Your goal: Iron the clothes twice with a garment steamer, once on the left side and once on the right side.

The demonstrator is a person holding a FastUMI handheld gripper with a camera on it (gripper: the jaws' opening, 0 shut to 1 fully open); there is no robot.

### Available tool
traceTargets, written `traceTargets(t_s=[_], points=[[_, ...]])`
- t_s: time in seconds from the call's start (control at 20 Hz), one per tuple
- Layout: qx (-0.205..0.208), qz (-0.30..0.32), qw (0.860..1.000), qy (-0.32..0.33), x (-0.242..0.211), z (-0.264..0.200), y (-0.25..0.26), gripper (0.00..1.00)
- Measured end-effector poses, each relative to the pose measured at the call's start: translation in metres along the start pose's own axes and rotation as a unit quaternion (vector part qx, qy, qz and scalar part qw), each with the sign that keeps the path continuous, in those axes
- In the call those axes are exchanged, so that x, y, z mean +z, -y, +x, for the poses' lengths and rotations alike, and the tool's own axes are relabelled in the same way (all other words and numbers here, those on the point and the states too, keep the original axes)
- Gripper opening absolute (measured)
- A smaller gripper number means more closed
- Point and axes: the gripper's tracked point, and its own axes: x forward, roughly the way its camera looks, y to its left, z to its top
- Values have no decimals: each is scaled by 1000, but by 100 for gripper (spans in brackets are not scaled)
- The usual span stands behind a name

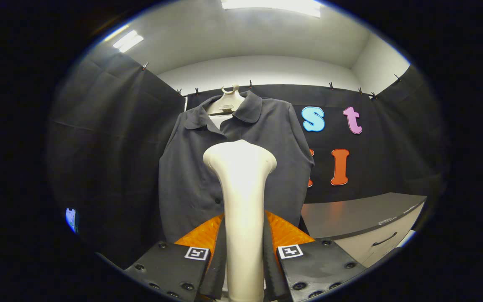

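Cream steamer (241, 184), plain charcoal shirt (191, 176).

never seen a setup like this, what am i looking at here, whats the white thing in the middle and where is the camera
The camera rides on a handheld claw that a person carries, looking forward along its two fingers. Those fingers are the flat parts on either side of the white thing, and both press on it. The white thing is a garment steamer, held upright with its wide head on top. Beyond it a dark shirt hangs on a hanger against the booth's black cloth wall. Beside the shirt stands a grey counter with a drawer.
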Motion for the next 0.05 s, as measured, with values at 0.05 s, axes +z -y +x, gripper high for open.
traceTargets(t_s=[0.05], points=[[1,0,1000,-1,-1,0,-1,46]])
